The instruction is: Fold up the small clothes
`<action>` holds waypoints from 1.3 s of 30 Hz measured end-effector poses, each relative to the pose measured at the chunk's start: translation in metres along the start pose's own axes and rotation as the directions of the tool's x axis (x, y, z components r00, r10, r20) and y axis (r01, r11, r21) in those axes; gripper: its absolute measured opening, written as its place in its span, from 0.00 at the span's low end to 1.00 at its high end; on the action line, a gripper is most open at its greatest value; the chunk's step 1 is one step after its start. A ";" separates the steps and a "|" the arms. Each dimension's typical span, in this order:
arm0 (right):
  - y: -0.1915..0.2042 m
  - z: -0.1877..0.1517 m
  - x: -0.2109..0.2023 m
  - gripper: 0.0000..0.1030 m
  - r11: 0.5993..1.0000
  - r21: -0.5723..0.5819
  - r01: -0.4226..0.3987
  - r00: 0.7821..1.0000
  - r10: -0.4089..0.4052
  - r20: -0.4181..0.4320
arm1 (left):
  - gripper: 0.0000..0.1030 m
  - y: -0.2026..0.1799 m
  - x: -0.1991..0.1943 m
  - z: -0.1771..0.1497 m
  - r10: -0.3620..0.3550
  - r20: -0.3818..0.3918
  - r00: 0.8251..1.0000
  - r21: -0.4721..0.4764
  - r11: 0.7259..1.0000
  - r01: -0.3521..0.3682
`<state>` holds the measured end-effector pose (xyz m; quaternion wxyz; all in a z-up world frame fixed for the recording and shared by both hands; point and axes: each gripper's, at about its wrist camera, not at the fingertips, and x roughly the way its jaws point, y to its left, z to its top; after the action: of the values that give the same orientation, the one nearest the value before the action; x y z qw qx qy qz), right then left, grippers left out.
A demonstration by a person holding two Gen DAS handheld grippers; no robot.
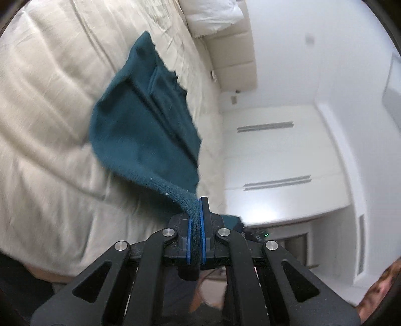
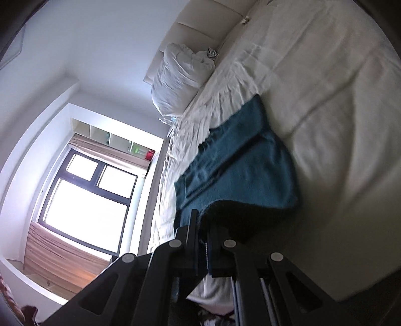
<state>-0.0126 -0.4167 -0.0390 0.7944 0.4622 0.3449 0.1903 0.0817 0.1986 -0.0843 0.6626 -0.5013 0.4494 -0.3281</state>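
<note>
Cream bed (image 1: 50, 100) under teal garment (image 1: 140, 125), seemingly pinched by both tongs.

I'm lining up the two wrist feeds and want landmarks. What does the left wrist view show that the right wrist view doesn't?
Only the left wrist view: white wardrobe doors with long bar handles, and the left gripper shut on the garment's thick edge.
Only the right wrist view: a bright window with a dark frame, a shelf above it, and the right gripper shut on another edge.
Both: the teal garment, partly lifted off the cream bed, white pillows and the padded headboard.
</note>
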 end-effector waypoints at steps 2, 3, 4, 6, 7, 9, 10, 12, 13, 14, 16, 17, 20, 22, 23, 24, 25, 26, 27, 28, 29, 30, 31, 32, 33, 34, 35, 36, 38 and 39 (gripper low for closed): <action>0.002 0.017 0.009 0.05 1.000 0.003 0.008 1.000 -0.008 0.022 | 0.03 -0.004 0.004 0.021 -0.023 0.032 0.999 -0.011 1.000 0.024; 0.002 0.024 0.012 0.05 1.000 0.008 0.006 0.999 -0.006 0.032 | 0.03 -0.004 0.005 0.029 -0.027 0.044 0.999 -0.015 1.000 0.027; 0.002 0.034 0.018 0.05 1.000 0.014 0.004 0.999 -0.004 0.043 | 0.03 -0.004 0.007 0.037 -0.031 0.056 0.998 -0.026 0.999 0.033; 0.002 0.049 0.027 0.05 1.000 0.022 0.011 0.998 -0.013 0.059 | 0.03 -0.001 0.012 0.058 -0.046 0.079 0.996 -0.048 0.998 0.050; 0.002 0.057 0.031 0.05 1.000 0.028 0.011 0.998 -0.013 0.064 | 0.03 0.001 0.015 0.071 -0.053 0.099 0.994 -0.068 0.996 0.060; 0.002 0.075 0.043 0.05 0.999 0.035 0.012 0.997 -0.015 0.079 | 0.03 0.007 0.019 0.088 -0.066 0.119 0.991 -0.094 0.993 0.078; 0.002 0.083 0.048 0.05 0.999 0.034 0.018 0.996 -0.021 0.084 | 0.03 0.009 0.022 0.099 -0.067 0.132 0.989 -0.108 0.991 0.082; 0.003 0.101 0.062 0.05 0.999 0.033 0.028 0.995 -0.031 0.093 | 0.03 0.015 0.029 0.119 -0.073 0.151 0.986 -0.143 0.985 0.095; 0.002 0.107 0.067 0.05 0.999 0.031 0.035 0.995 -0.038 0.096 | 0.03 0.018 0.028 0.127 -0.071 0.156 0.985 -0.150 0.984 0.095; 0.002 0.117 0.077 0.05 0.999 0.028 0.044 0.994 -0.047 0.096 | 0.03 0.019 0.033 0.138 -0.065 0.162 0.985 -0.154 0.984 0.090; 0.002 0.130 0.090 0.05 0.998 0.025 0.059 0.994 -0.061 0.092 | 0.03 0.020 0.039 0.155 -0.062 0.163 0.985 -0.160 0.983 0.088; 0.001 0.138 0.101 0.05 0.997 0.020 0.078 0.993 -0.079 0.092 | 0.03 0.021 0.044 0.165 -0.052 0.166 0.985 -0.162 0.984 0.080; -0.005 0.155 0.123 0.05 0.994 0.022 0.107 0.990 -0.108 0.088 | 0.03 0.025 0.055 0.189 -0.047 0.172 0.984 -0.176 0.981 0.078; -0.011 0.167 0.139 0.05 0.991 0.020 0.135 0.987 -0.137 0.087 | 0.03 0.025 0.063 0.207 -0.038 0.173 0.984 -0.172 0.983 0.069; -0.013 0.171 0.144 0.05 0.989 0.020 0.144 0.986 -0.146 0.086 | 0.03 0.026 0.066 0.214 -0.039 0.173 0.984 -0.174 0.982 0.069; -0.016 0.177 0.152 0.05 0.987 0.021 0.159 0.983 -0.161 0.084 | 0.03 0.027 0.071 0.219 -0.039 0.173 0.984 -0.175 0.982 0.070; -0.019 0.180 0.157 0.05 0.986 0.024 0.167 0.982 -0.169 0.084 | 0.03 0.028 0.074 0.227 -0.035 0.174 0.984 -0.176 0.982 0.066; -0.022 0.184 0.163 0.05 0.984 0.027 0.177 0.980 -0.178 0.083 | 0.03 0.031 0.079 0.237 -0.023 0.177 0.984 -0.183 0.982 0.056; -0.025 0.189 0.171 0.05 0.982 0.032 0.187 0.979 -0.189 0.082 | 0.03 0.034 0.085 0.240 -0.019 0.177 0.984 -0.188 0.981 0.053; -0.029 0.195 0.178 0.05 0.979 0.039 0.198 0.976 -0.201 0.080 | 0.03 0.039 0.091 0.249 -0.010 0.179 0.984 -0.201 0.978 0.046; -0.032 0.198 0.183 0.05 0.978 0.044 0.206 0.975 -0.209 0.079 | 0.03 0.044 0.097 0.255 -0.004 0.180 0.984 -0.209 0.977 0.042; -0.036 0.204 0.191 0.05 0.974 0.047 0.220 0.972 -0.223 0.077 | 0.03 0.050 0.101 0.259 0.003 0.180 0.984 -0.218 0.975 0.037; -0.039 0.207 0.198 0.05 0.971 0.044 0.235 0.969 -0.238 0.073 | 0.03 0.058 0.106 0.267 0.016 0.183 0.983 -0.237 0.971 0.029; -0.040 0.210 0.202 0.05 0.968 0.044 0.248 0.966 -0.250 0.071 | 0.03 0.066 0.109 0.272 0.026 0.189 0.982 -0.258 0.966 0.024; -0.045 0.214 0.210 0.06 0.962 0.052 0.268 0.960 -0.271 0.068 | 0.03 0.071 0.111 0.276 0.033 0.197 0.980 -0.272 0.962 0.022; -0.051 0.217 0.216 0.08 0.958 0.062 0.280 0.957 -0.283 0.066 | 0.05 0.079 0.113 0.281 0.042 0.207 0.977 -0.286 0.958 0.019; -0.055 0.219 0.221 0.10 0.956 0.067 0.286 0.955 -0.290 0.062 | 0.09 0.086 0.115 0.288 0.050 0.212 0.976 -0.296 0.955 0.015; -0.061 0.221 0.227 0.12 0.949 0.071 0.308 0.949 -0.312 0.053 | 0.16 0.094 0.118 0.295 0.060 0.208 0.976 -0.318 0.948 0.010; -0.072 0.225 0.235 0.19 0.933 0.084 0.350 0.934 -0.355 0.046 | 0.29 0.103 0.119 0.300 0.053 0.208 0.977 -0.332 0.943 0.020; -0.076 0.226 0.238 0.31 0.928 0.086 0.361 0.929 -0.366 0.048 | 0.42 0.103 0.115 0.301 0.058 0.222 0.973 -0.315 0.949 0.015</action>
<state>0.3137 -0.4430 -0.1178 0.8084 0.4259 0.4061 0.0118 0.4026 0.2372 -0.1856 0.6250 -0.6300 0.4221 -0.1851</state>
